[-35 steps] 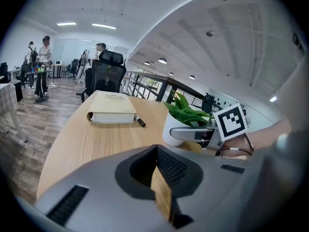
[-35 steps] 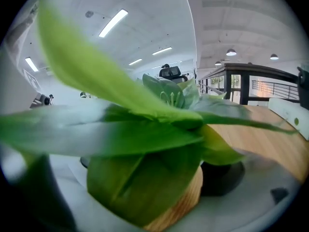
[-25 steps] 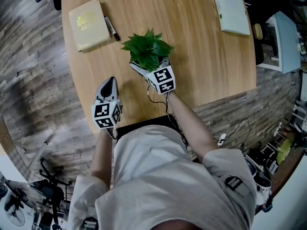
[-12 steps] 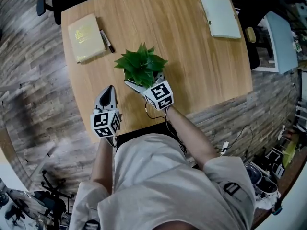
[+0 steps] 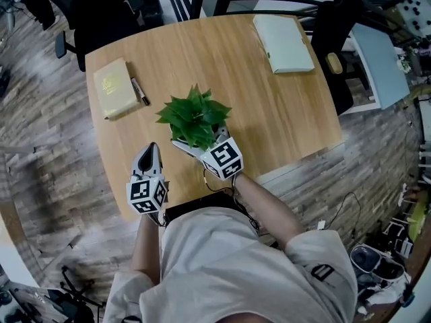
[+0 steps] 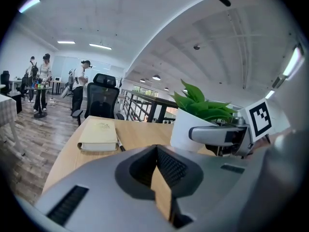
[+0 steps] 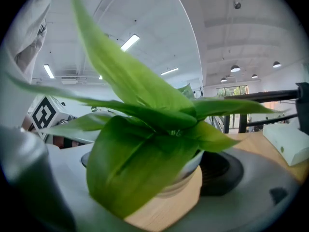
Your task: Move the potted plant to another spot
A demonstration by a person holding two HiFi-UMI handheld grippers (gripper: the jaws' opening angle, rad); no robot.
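Right gripper is clamped on the plant – one jaw on each side of the white pot, leaves spilling over the jaws and filling most of the right gripper view. Plant is upright, over the near half of the table, a bit left of centre. Can't tell whether the pot base touches the wood.

Left gripper has its jaws together with nothing in them. It's low over the table's near-left edge, just left of the plant and apart from it, pointing away from the person.

Other stuff on the table – a yellow book at far left with a pen just beside it, and a white notebook at far right. All well apart from the plant. A black chair stands past the far edge.
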